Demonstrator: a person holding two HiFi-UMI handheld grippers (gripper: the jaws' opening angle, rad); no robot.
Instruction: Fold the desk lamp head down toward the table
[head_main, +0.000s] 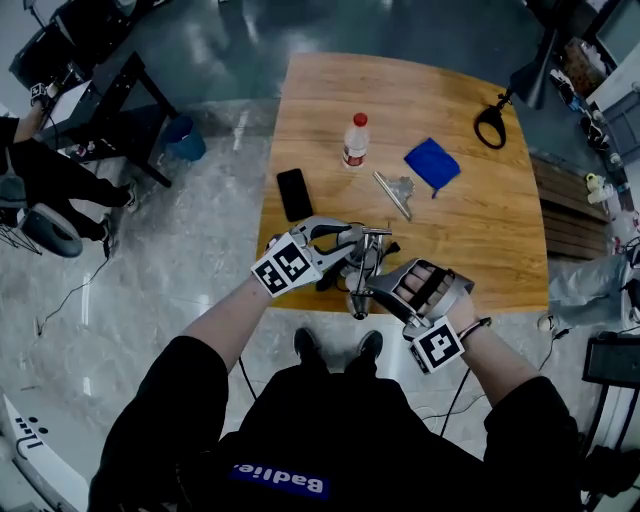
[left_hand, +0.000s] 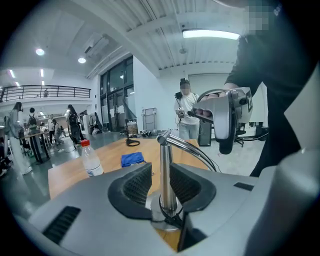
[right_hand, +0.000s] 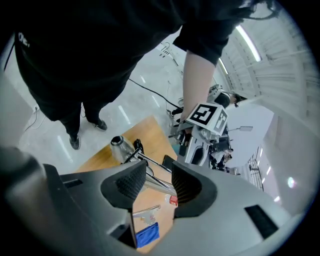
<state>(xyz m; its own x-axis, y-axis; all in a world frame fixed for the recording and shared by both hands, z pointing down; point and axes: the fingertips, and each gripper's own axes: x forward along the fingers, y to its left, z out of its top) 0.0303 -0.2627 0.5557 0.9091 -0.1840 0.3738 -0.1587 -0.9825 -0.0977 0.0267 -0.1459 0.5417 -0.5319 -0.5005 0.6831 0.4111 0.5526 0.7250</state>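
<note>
Left hand-held gripper (left_hand: 160, 174) clamps lamp post (left_hand: 165, 150); right hand-held gripper (right_hand: 159, 176) clamps lamp arm (right_hand: 145, 158).

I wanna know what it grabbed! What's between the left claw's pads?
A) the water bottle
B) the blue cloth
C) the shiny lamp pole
C: in the left gripper view the lamp pole stands between the pads of the left claw; bottle and cloth sit beyond.

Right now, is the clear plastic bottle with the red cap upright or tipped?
Upright: the clear plastic bottle with the red cap stands on the wooden table, cap on top.
</note>
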